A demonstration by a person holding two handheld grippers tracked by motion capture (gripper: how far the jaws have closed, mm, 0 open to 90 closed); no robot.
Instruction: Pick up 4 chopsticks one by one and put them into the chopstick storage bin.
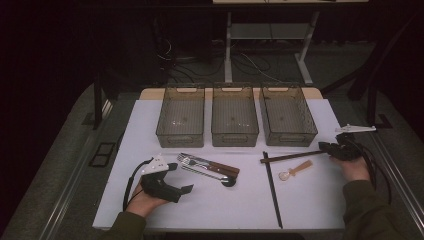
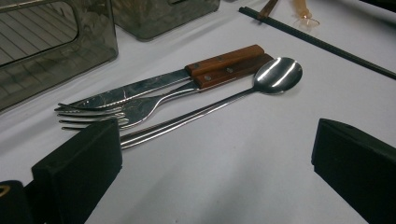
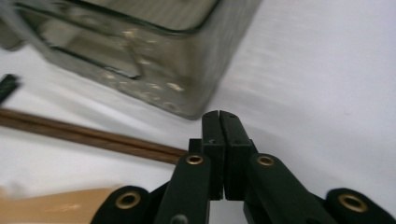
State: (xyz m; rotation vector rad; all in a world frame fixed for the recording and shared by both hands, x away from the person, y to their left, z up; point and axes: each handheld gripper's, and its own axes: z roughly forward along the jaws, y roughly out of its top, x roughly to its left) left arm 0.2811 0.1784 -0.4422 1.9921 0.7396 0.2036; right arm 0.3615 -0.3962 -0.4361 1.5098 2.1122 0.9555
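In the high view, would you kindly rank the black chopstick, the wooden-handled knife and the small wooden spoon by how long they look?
1. Black chopstick, clearly the longest.
2. Wooden-handled knife, a good deal shorter.
3. Small wooden spoon, the shortest.
All three lie on the white table at much the same distance from the camera, so the order seems safe.

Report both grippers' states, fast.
Left gripper: open, holding nothing.
Right gripper: shut; the brown chopstick ends at its jaws, grip cannot be told.

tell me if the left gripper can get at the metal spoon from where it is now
Probably yes. The left gripper has its jaws open and aimed at the metal spoon, whose handle runs toward the jaw on the left in the left gripper view. Bare table lies between; the fork sits close beside the handle, which could crowd the grasp.
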